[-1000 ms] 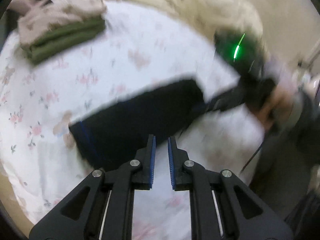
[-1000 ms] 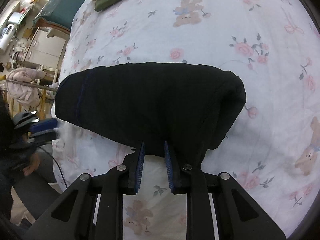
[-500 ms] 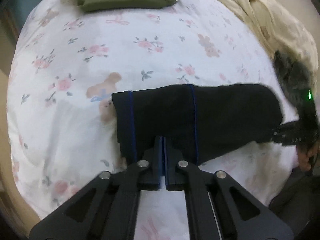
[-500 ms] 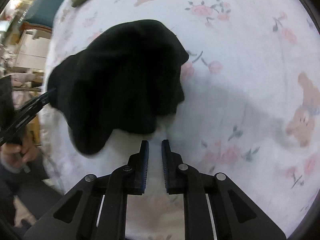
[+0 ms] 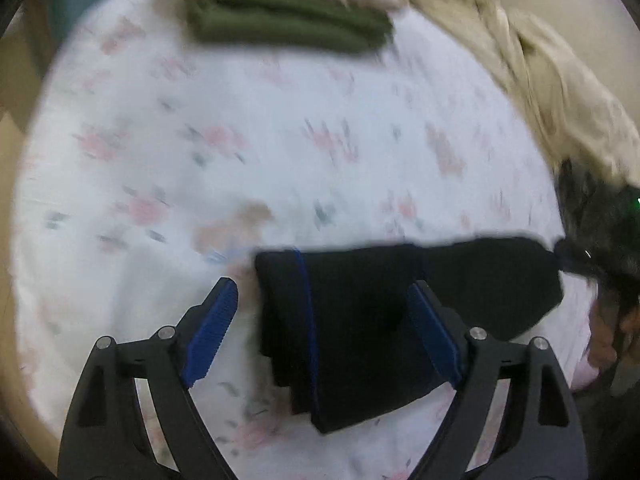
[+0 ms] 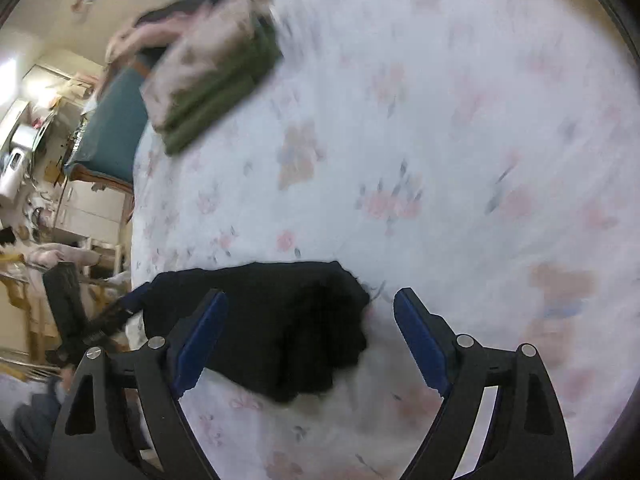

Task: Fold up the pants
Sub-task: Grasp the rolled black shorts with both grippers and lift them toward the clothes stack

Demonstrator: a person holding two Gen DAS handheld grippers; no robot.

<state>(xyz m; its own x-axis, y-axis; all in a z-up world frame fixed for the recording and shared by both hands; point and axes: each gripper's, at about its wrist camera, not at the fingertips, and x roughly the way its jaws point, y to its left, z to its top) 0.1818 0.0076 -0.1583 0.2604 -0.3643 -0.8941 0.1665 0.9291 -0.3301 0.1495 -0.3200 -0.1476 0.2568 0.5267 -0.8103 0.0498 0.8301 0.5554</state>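
The black pants with a thin blue stripe lie folded into a bundle on the floral bedsheet. My left gripper hovers over the bundle's striped end, its jaws opening wide around the cloth, and the blue pads do not press on it. In the right wrist view the same pants sit low in the picture. My right gripper stands over their rounded end, its jaws opening as well, with the cloth lying loose between the fingers.
A stack of folded green and pink clothes lies at the far side of the bed. A beige blanket is heaped at the right. Left of the bed's edge stand a teal-topped cabinet and cluttered furniture. A person's hand shows at the right.
Both grippers, nearly shut before, have spread wide. The left one dropped closer to the pants' striped end. The right one swung so the pants now lie between its fingers.
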